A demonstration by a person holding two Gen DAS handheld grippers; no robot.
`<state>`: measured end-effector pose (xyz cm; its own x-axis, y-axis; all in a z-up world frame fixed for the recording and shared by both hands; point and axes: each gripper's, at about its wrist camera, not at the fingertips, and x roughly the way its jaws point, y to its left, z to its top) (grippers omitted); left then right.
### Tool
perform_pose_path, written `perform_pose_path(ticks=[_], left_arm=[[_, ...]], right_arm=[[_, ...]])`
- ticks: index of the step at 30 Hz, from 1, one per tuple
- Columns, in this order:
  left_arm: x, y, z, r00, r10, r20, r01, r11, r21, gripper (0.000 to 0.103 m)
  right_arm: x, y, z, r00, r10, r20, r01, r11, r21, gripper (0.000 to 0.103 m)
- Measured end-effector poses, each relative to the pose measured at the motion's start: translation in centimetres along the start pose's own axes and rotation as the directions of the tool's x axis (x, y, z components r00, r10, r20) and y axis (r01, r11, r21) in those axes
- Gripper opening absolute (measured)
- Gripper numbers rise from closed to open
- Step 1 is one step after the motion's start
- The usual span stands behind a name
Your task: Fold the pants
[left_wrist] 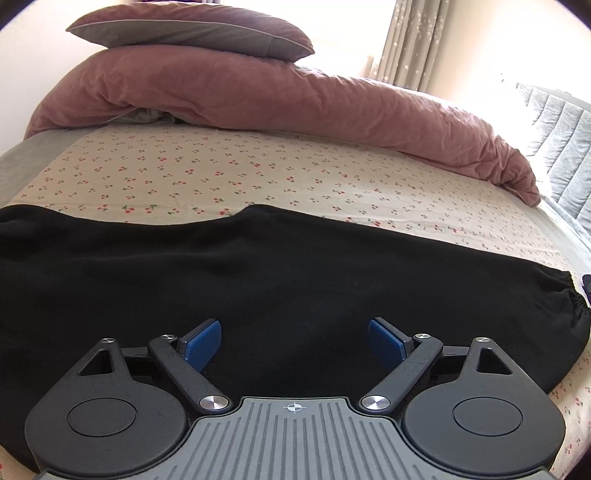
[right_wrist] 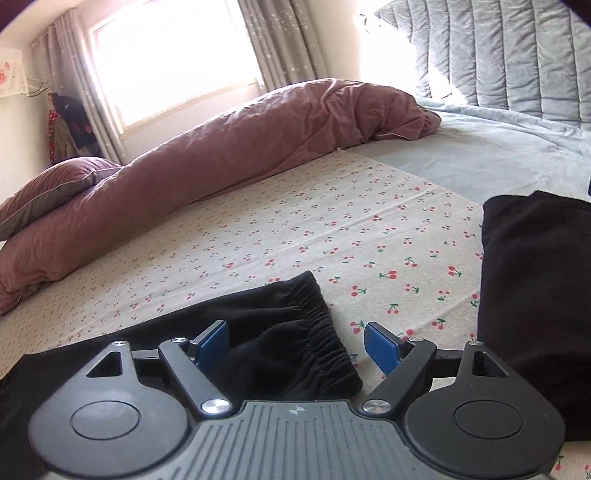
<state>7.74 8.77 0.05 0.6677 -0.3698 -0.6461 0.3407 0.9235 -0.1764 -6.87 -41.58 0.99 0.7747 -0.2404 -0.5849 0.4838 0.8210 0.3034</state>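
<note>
Here we are counting one pair of black pants (left_wrist: 277,266) lying flat across the cherry-print sheet (left_wrist: 229,173), a second dark folded garment (right_wrist: 535,295) sitting apart at the right of the right wrist view, one pink duvet (left_wrist: 295,103) bunched along the far side, one pillow (left_wrist: 192,29) resting on top of it, and one grey quilted headboard (right_wrist: 498,55). We are holding our left gripper (left_wrist: 294,343) tilted downward over the pants, jaws spread wide, nothing pinched between the blue pads (left_wrist: 201,345). We are angling our right gripper (right_wrist: 297,345) downward over the elastic cuff (right_wrist: 317,332), jaws likewise released, the cuff lying loose between them.
</note>
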Motion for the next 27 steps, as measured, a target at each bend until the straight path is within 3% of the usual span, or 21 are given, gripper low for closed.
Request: perform_pose_path(ticks=[4, 8, 15, 21, 25, 27], left_arm=[[0.5, -0.9, 0.0, 1.000, -0.027, -0.015, 0.027, 1.000, 0.002, 0.089], [0.9, -1.9, -0.1, 0.998, -0.048, -0.031, 0.048, 0.999, 0.009, 0.089], [1.5, -2.8, -0.3, 0.997, -0.062, -0.054, 0.063, 0.998, 0.022, 0.089], [2.0, -3.1, -0.4, 0.995, -0.073, -0.071, 0.074, 0.997, 0.011, 0.089], [2.3, -3.4, -0.4, 0.995, -0.072, -0.073, 0.073, 0.997, 0.013, 0.089], [2.4, -3.5, -0.4, 0.994, -0.085, -0.072, 0.086, 0.996, 0.011, 0.089]], right_arm=[[0.7, -2.4, -0.4, 0.997, 0.007, -0.076, 0.003, 0.991, 0.132, 0.081], [1.7, -3.7, -1.2, 0.983, 0.093, -0.156, -0.049, 0.964, 0.261, 0.075], [2.8, -5.3, -2.4, 0.947, 0.269, -0.176, -0.151, 0.856, 0.495, 0.068], [3.3, -4.5, -2.6, 0.947, 0.278, -0.160, -0.169, 0.856, 0.488, 0.068], [3.9, -4.8, -2.9, 0.949, 0.297, -0.101, -0.205, 0.831, 0.517, 0.067], [4.0, -4.7, -3.1, 0.955, 0.286, -0.074, -0.209, 0.833, 0.513, 0.056]])
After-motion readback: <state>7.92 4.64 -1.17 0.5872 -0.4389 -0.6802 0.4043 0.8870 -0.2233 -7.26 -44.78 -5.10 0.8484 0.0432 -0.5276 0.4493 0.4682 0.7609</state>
